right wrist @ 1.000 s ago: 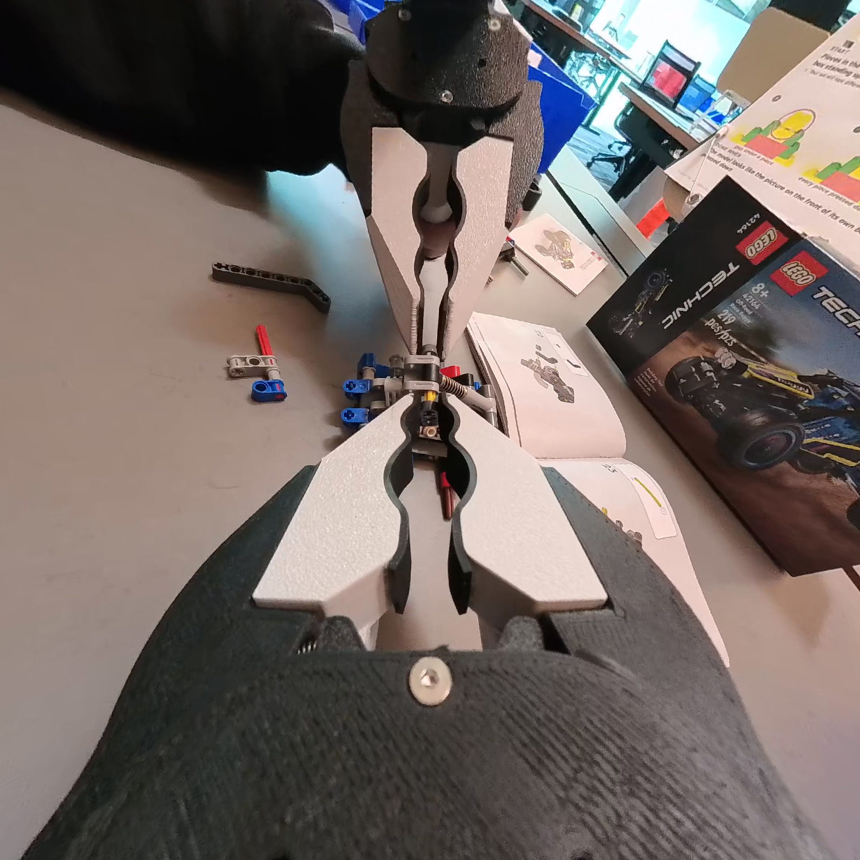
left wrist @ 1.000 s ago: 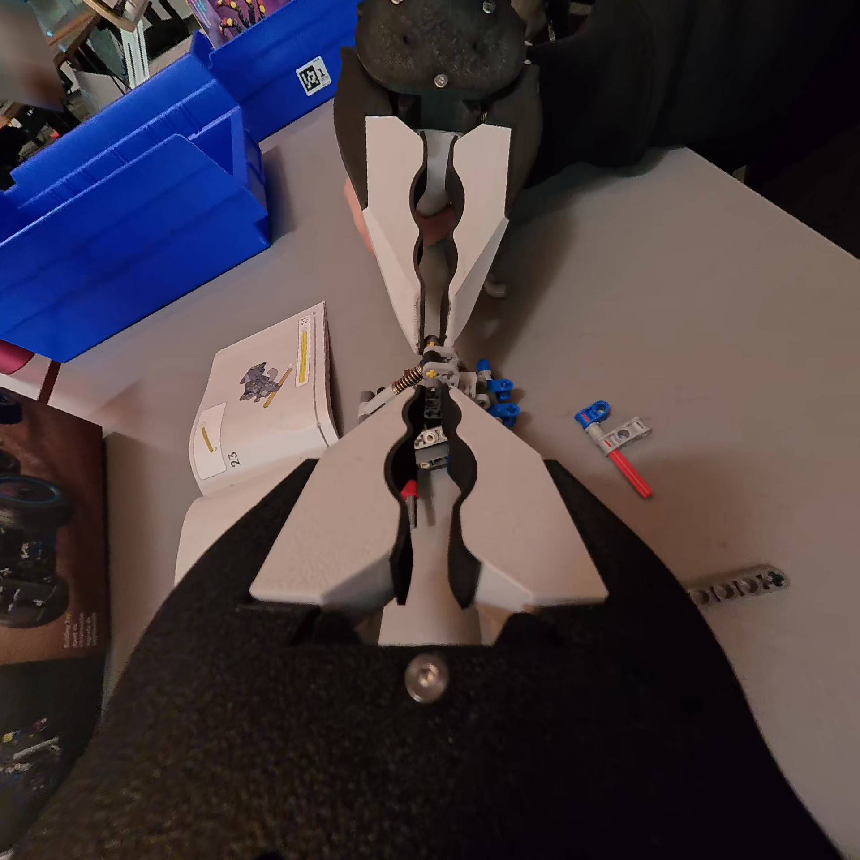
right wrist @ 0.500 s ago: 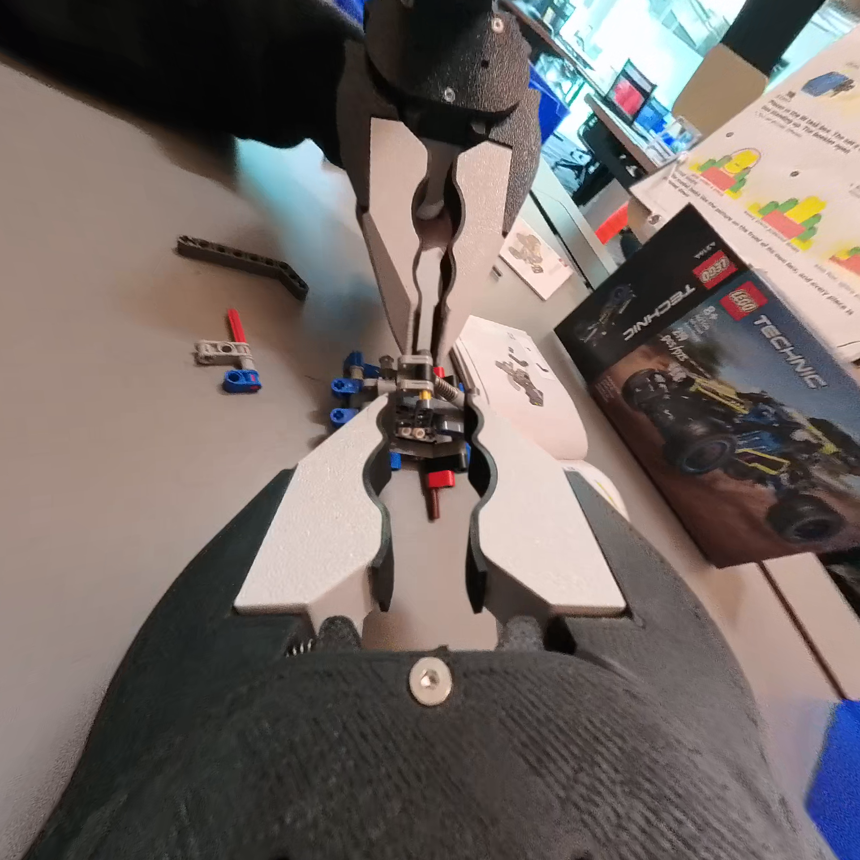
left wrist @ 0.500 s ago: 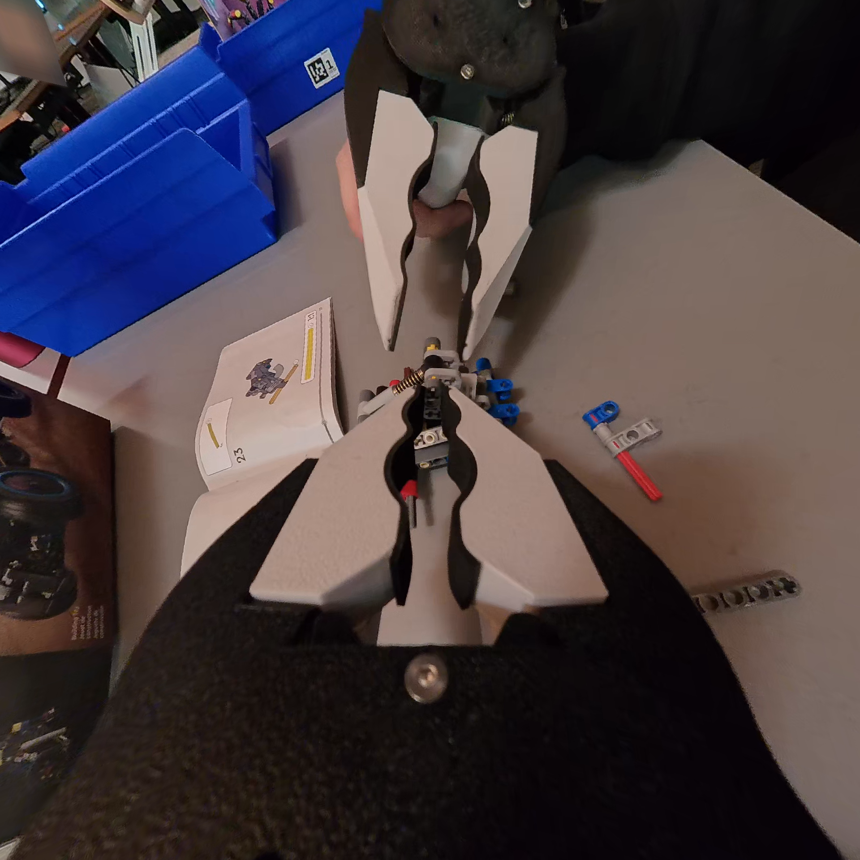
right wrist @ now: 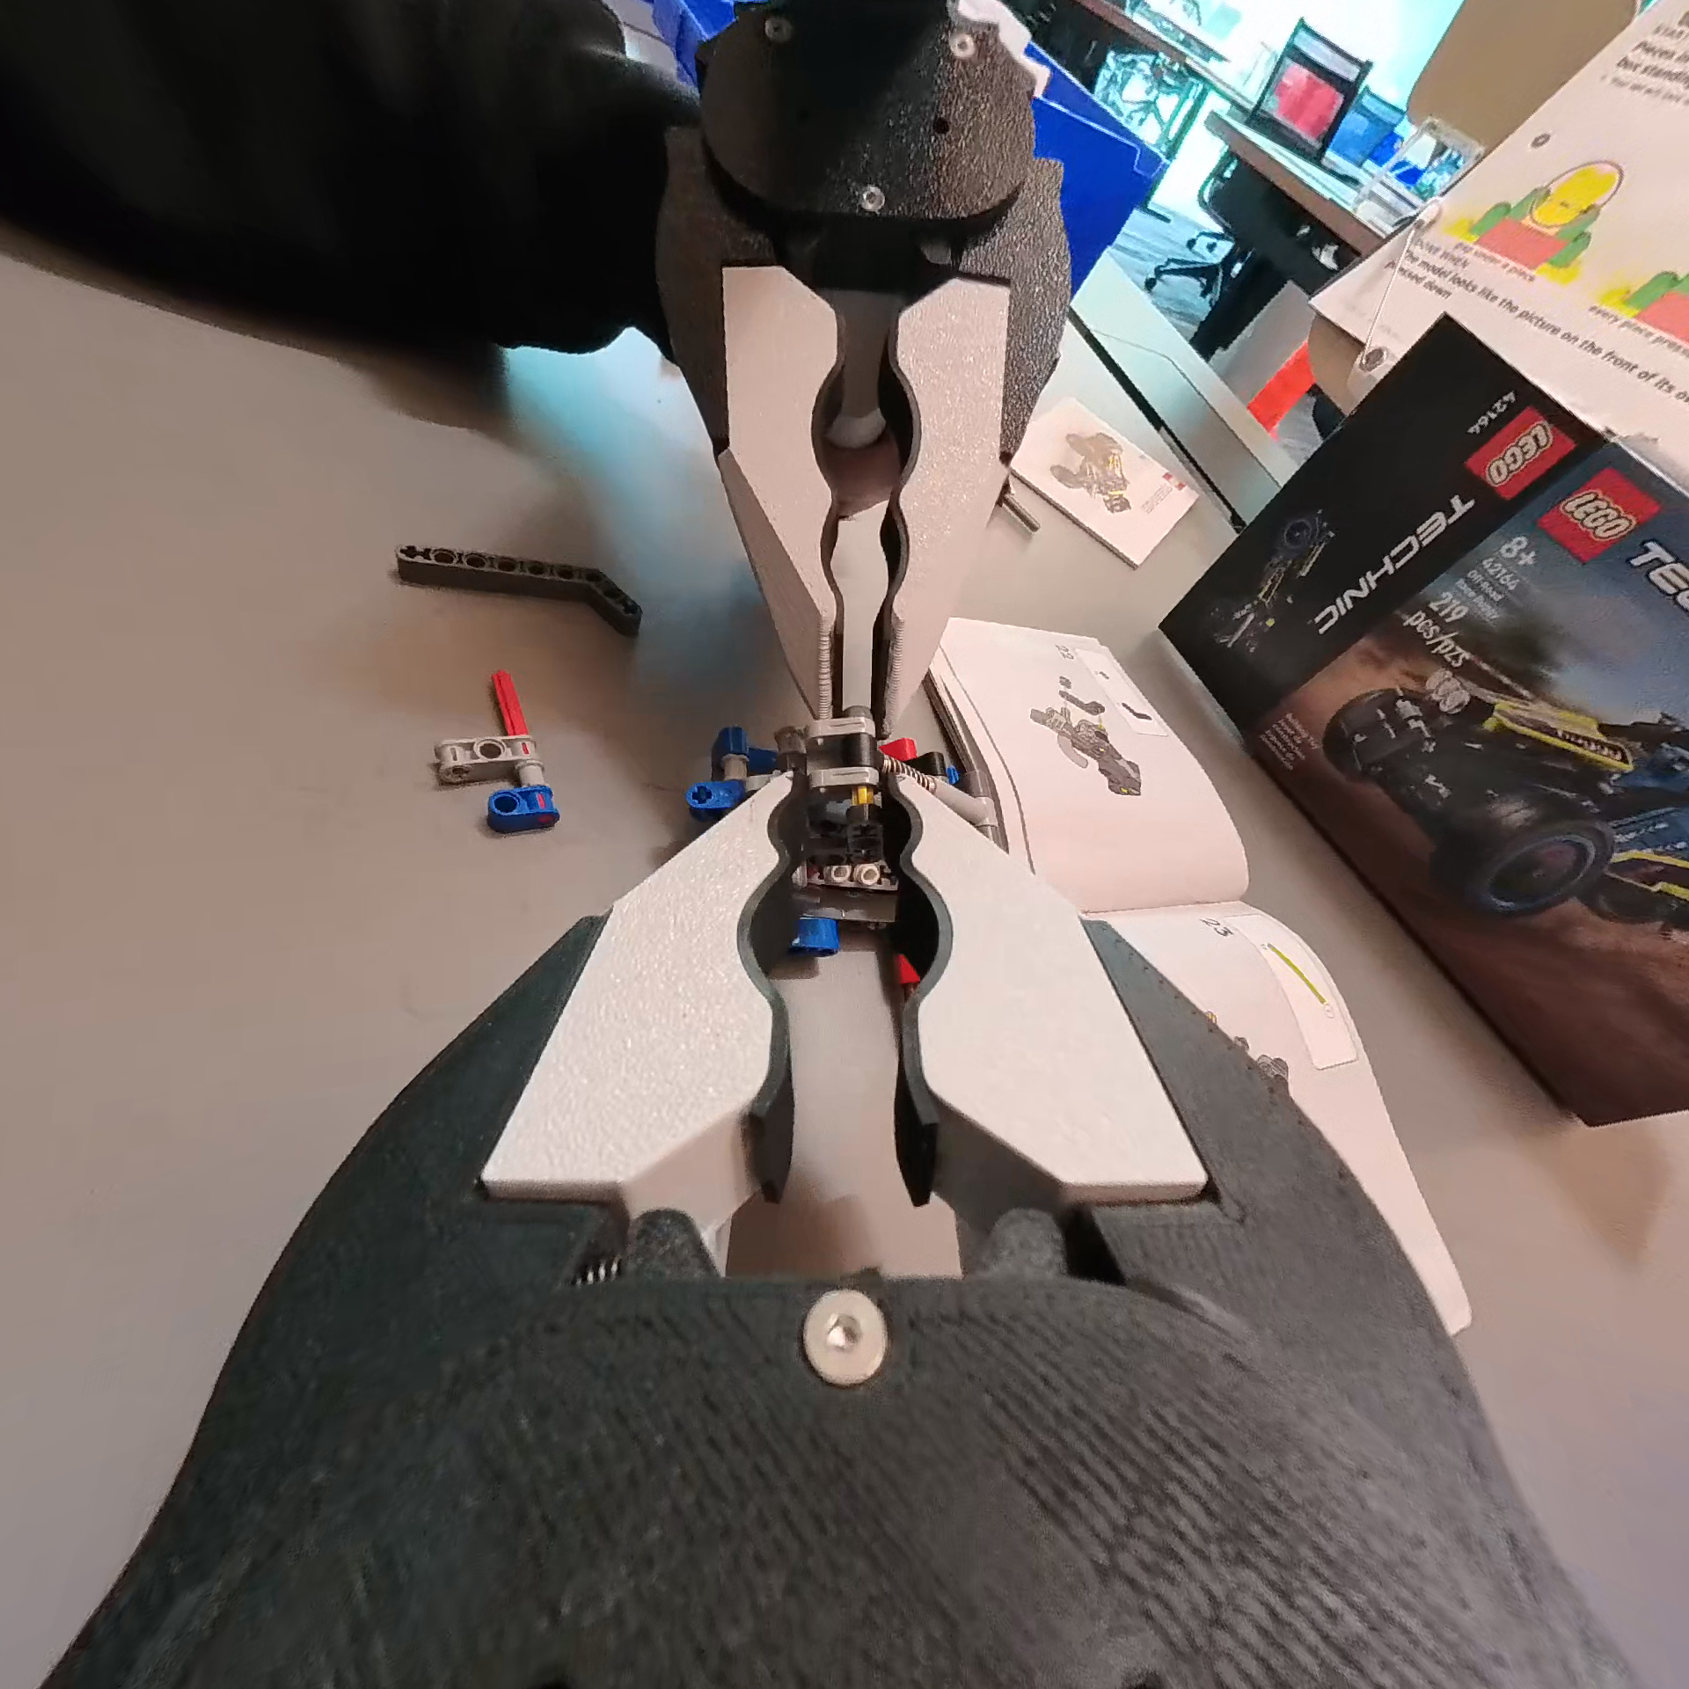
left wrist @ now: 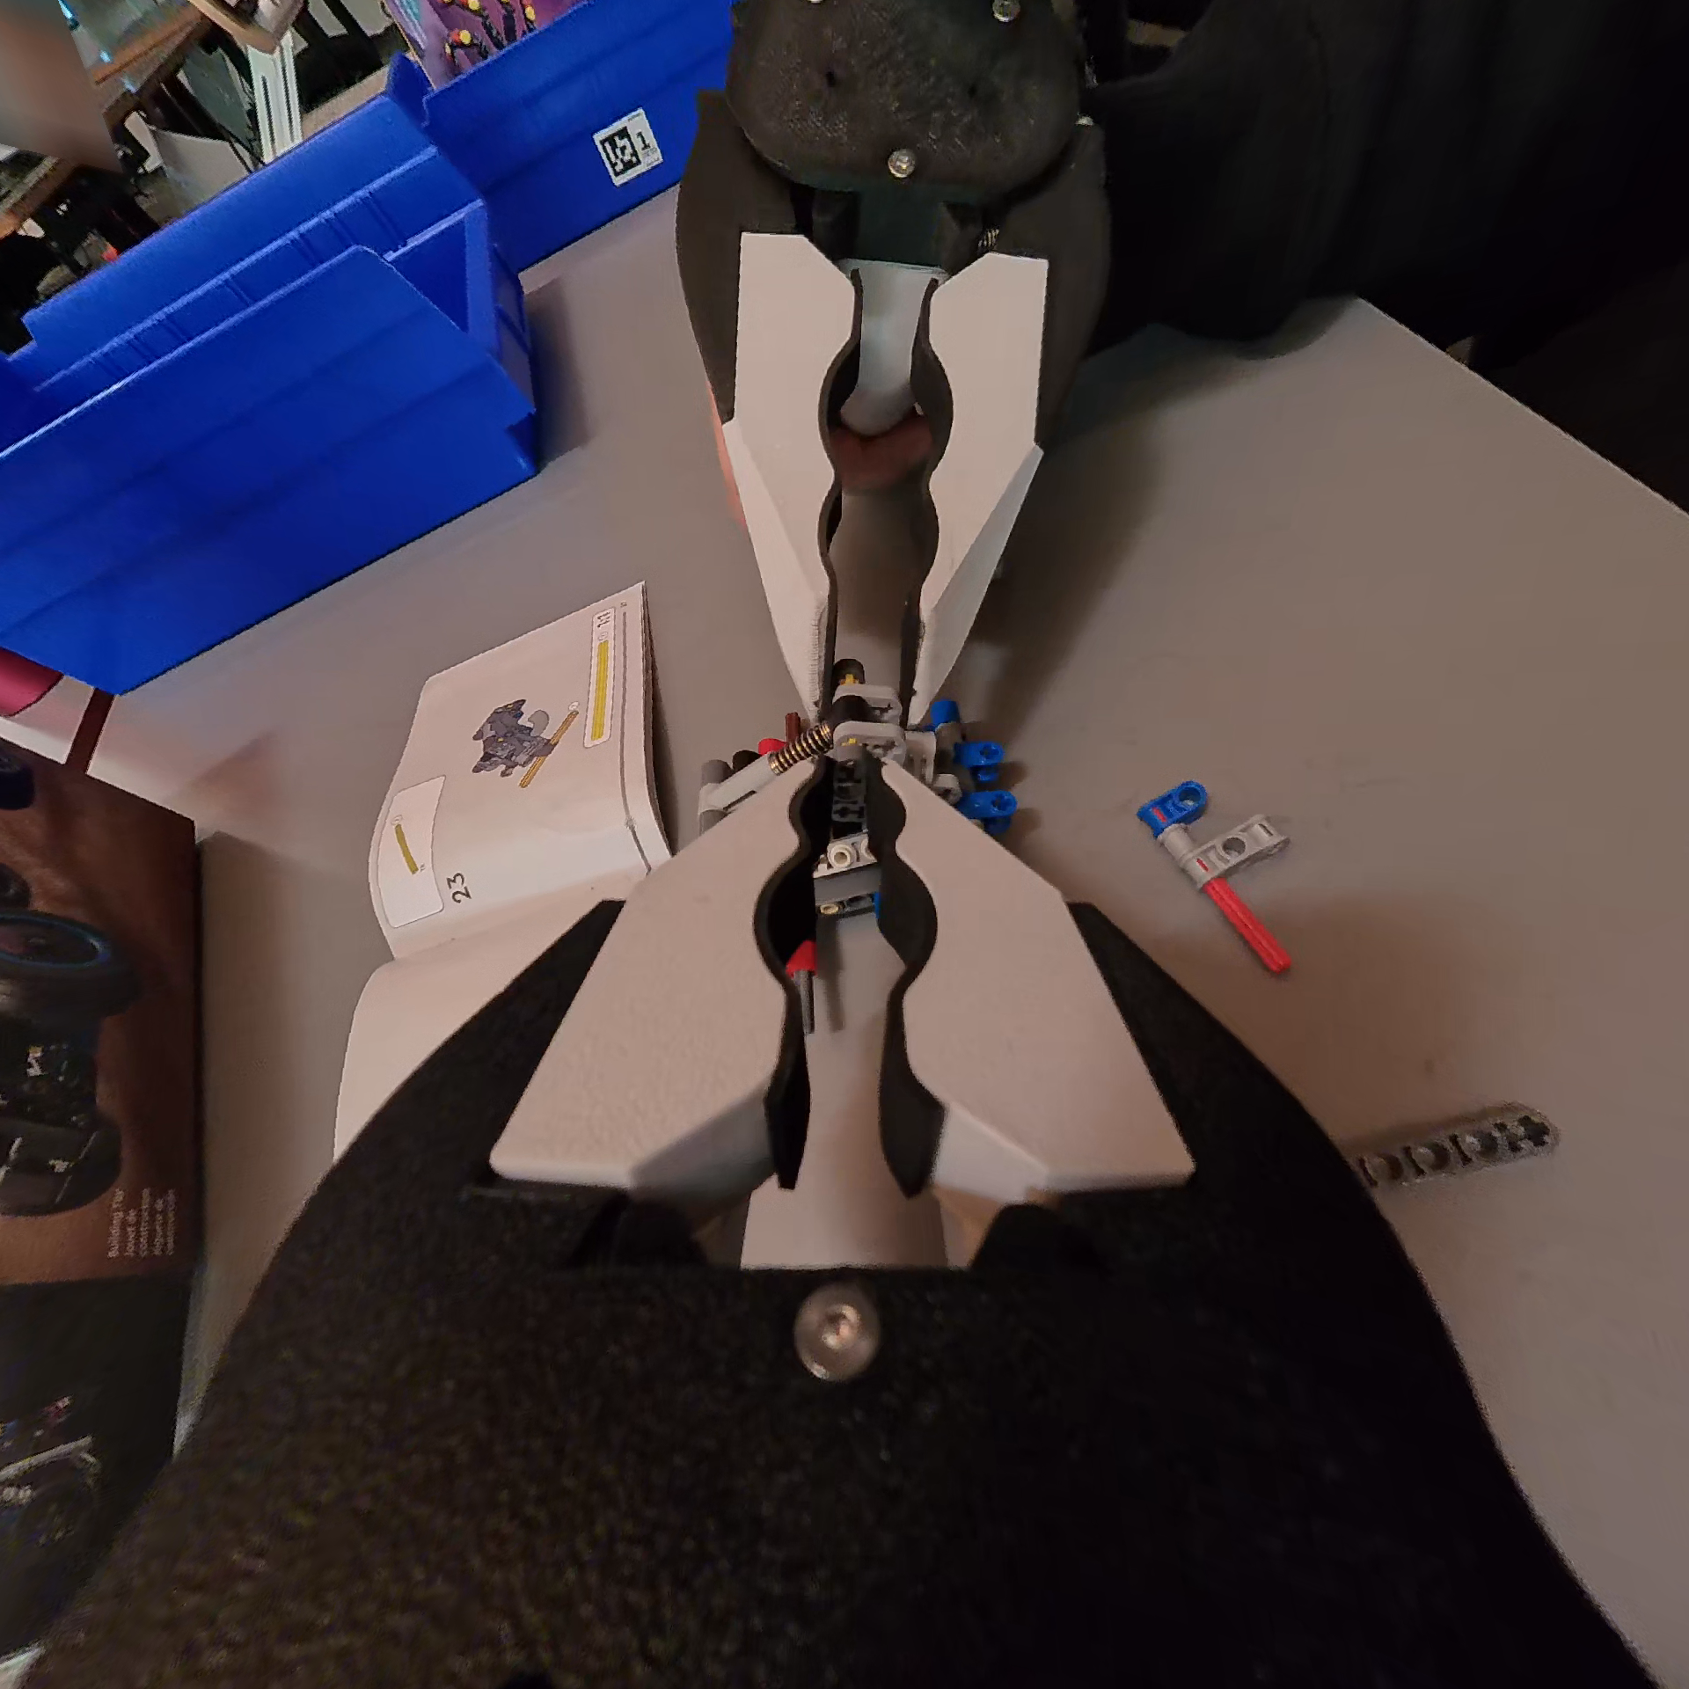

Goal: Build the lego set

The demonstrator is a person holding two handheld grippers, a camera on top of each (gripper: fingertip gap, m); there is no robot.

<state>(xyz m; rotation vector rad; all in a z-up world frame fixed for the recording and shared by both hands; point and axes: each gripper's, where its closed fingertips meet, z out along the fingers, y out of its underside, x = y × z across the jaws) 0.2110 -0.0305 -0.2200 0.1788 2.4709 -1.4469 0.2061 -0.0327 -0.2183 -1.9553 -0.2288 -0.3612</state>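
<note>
At 9 o'clock from my left tool lies a dark toy box, and at about 10 o'clock stand the blue bins. Nearer, just left of the fingers, the open booklet rests on the grey tabletop.

In the middle is the small brick assembly, of grey, black and blue parts with a little spring on it. My left tool is narrow and clamped on its black middle part, both pads pressing. Lower between the same fingers a short red-capped pin shows (it touches neither finger, as far as I see).

My right tool comes from 12 o'clock, straight opposite. It is also narrow, and its two tips hold the far end of the same assembly, at the grey frame piece. The two tools are almost tip to tip.

At 3 o'clock, apart from the assembly, lies a small piece of a blue connector, a grey link and a red axle. At 4 o'clock a grey beam lies alone.
</note>
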